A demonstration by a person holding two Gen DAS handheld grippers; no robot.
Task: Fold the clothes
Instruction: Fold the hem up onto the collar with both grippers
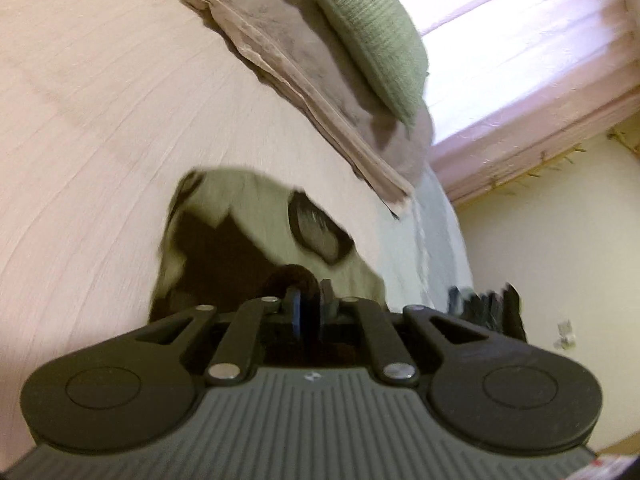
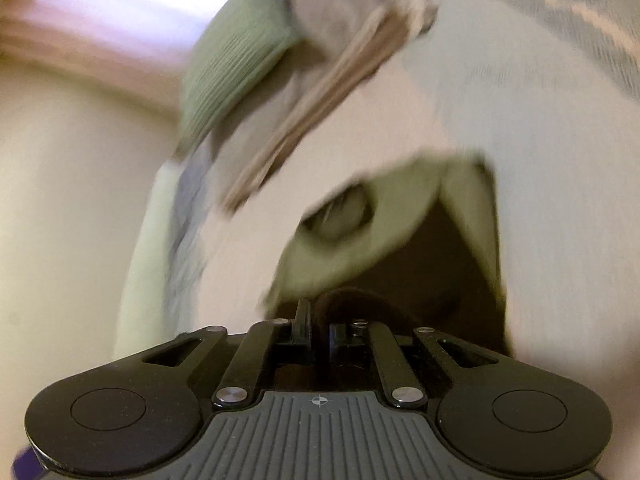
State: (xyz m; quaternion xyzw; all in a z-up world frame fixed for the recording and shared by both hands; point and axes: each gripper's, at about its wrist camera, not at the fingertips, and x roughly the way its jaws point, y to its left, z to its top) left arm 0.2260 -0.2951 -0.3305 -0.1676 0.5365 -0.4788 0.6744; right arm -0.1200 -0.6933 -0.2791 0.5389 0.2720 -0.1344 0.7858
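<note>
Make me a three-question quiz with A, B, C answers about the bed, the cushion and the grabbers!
1. Where does the green cushion lie?
A on the brown pillow
B on the floor
C under the bed

2. What colour is the cushion?
A red
B green
C blue

3. What does the left hand-held gripper do?
A stands wide open
B pinches the garment
C holds a cup

Answers: 1 A, it rests on the pillow on the bed. 2 B, ribbed green. 3 B, dark cloth sits between closed fingers.
</note>
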